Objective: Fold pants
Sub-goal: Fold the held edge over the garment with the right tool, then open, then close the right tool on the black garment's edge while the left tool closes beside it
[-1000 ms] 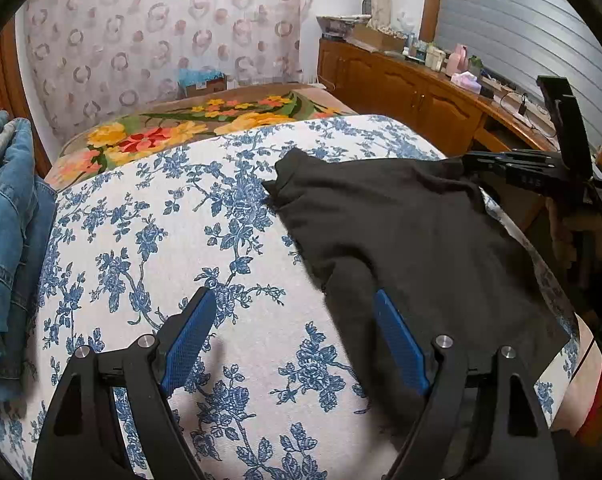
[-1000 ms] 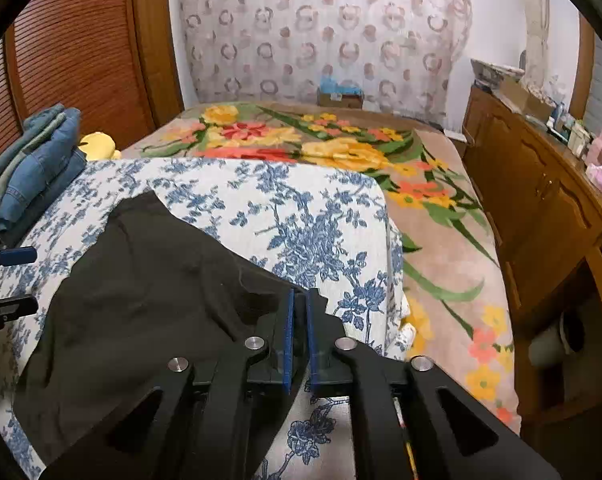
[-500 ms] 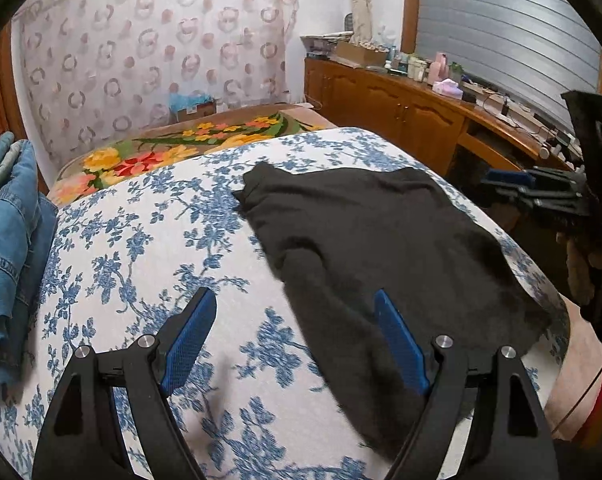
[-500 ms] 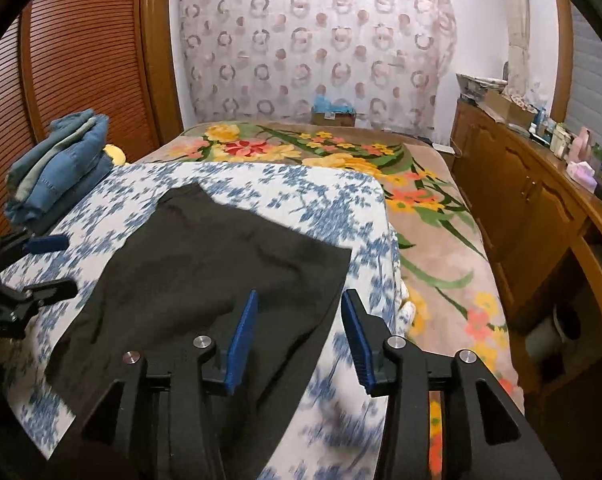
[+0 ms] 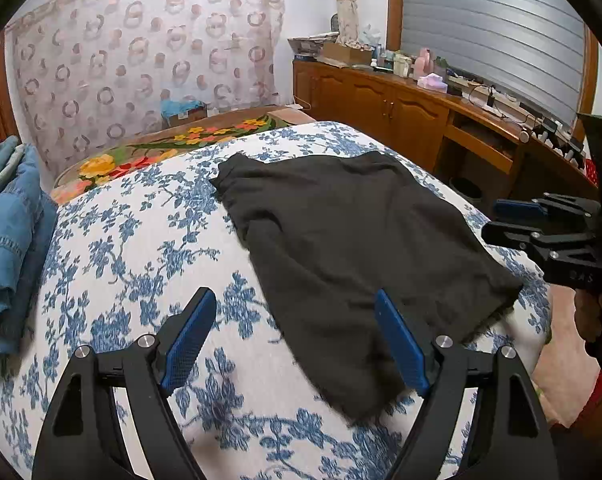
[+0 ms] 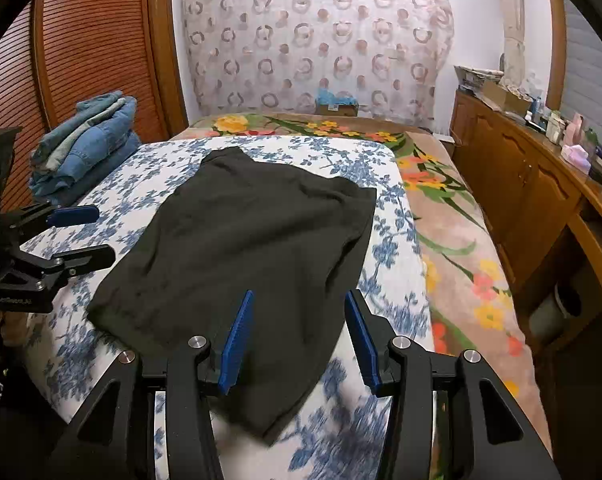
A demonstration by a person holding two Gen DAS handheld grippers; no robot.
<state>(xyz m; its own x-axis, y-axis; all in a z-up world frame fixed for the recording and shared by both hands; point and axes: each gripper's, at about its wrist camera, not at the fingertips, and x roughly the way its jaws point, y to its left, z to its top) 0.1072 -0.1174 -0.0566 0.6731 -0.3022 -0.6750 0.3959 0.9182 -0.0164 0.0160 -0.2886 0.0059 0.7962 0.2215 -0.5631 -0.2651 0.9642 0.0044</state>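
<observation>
Dark folded pants (image 5: 353,248) lie flat on a blue-flowered white cover (image 5: 133,248); they also show in the right wrist view (image 6: 253,248). My left gripper (image 5: 297,344) is open and empty, above the pants' near left edge. My right gripper (image 6: 297,336) is open and empty, above the pants' near right corner. Each gripper appears in the other's view: the right one (image 5: 513,218) at the right edge, the left one (image 6: 89,234) at the left edge, both with fingers apart.
A stack of folded blue jeans (image 6: 85,144) sits at the cover's left side, also in the left wrist view (image 5: 9,232). A floral blanket (image 6: 453,240) covers the bed beyond. A wooden sideboard (image 6: 533,184) with clutter runs along the right. A slatted wooden door (image 6: 81,48) stands at left.
My right gripper was shut on the pants' corner a second ago, opened and let go, then pulled back. Both grippers have drawn back from the pants, which now lie still.
</observation>
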